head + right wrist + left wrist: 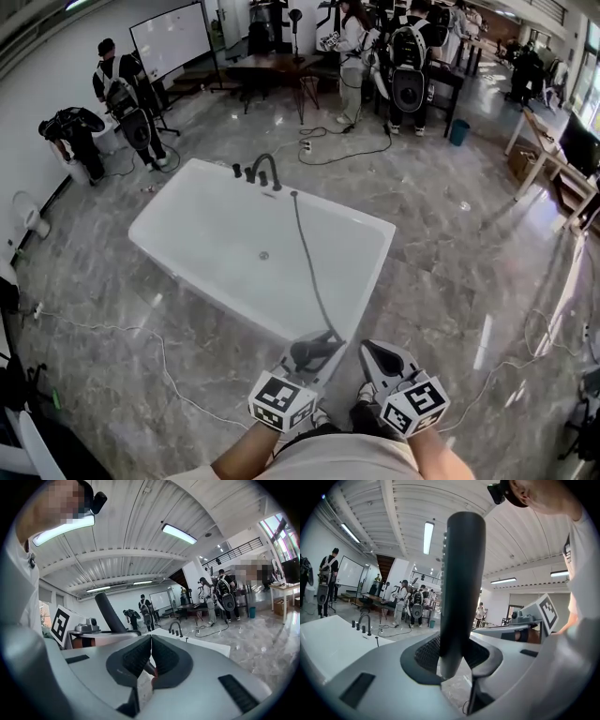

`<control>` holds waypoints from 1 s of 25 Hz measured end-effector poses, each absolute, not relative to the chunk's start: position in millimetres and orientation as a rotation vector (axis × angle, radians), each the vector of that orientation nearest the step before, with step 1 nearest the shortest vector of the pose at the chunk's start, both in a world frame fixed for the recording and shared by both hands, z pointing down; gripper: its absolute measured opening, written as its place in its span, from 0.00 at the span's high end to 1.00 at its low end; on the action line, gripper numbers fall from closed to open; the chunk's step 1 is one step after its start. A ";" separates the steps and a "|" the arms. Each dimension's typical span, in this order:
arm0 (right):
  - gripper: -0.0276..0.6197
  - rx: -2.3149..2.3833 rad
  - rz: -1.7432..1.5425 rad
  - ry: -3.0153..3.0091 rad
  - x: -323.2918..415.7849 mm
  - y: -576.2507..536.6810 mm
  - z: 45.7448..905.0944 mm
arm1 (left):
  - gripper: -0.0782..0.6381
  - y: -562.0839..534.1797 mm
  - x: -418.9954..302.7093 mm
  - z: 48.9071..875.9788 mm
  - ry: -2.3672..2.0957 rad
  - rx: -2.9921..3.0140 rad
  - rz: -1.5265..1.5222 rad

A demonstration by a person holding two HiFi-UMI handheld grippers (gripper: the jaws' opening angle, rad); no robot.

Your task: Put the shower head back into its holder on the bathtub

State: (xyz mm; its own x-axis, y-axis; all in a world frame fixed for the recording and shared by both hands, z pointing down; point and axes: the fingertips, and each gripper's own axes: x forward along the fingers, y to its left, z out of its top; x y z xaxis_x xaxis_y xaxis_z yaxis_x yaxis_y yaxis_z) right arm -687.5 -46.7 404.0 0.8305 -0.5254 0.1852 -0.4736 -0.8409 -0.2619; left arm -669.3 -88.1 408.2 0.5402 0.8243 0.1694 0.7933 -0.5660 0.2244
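The left gripper (314,354) is clamping the dark shower head (461,583) upright in its own view, while only the head view is showing the hose (309,262) trailing back to the white bathtub (178,234), beside the closed, empty right gripper (150,654).

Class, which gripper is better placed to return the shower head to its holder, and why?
Left. The left gripper is clamped on the shower head, facing the bathtub; the right gripper is shut and empty.

Bright, even light from ceiling strips (428,536), glossy floor (450,281) glare, fisheye-warped edges.
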 end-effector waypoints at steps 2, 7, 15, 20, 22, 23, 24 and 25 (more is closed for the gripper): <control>0.93 -2.800 -0.362 0.757 -682.8 -39.1 403.8 | 0.72 -82.2 -665.4 406.0 1.404 2.643 0.389; 0.93 -2.773 -0.351 0.762 -666.3 -17.3 410.9 | 0.72 -60.5 -650.6 406.0 1.398 2.652 0.392; 0.93 -2.746 -0.335 0.777 -620.7 49.2 419.7 | 0.72 3.8 -610.2 408.8 1.370 2.679 0.391; 0.93 -2.755 -0.344 0.747 -587.7 111.9 418.1 | 0.72 62.6 -578.1 402.0 1.372 2.685 0.394; 0.93 -2.764 -0.338 0.742 -577.1 137.3 418.6 | 0.72 85.9 -565.9 401.0 1.367 2.683 0.386; 0.93 -2.766 -0.334 0.738 -572.8 150.1 419.7 | 0.72 97.4 -560.1 401.1 1.362 2.683 0.381; 0.93 -2.766 -0.333 0.732 -569.3 162.9 421.3 | 0.72 108.6 -554.9 401.6 1.357 2.683 0.377; 0.93 -2.763 -0.335 0.723 -566.3 175.6 423.1 | 0.72 119.6 -550.4 402.0 1.352 2.682 0.376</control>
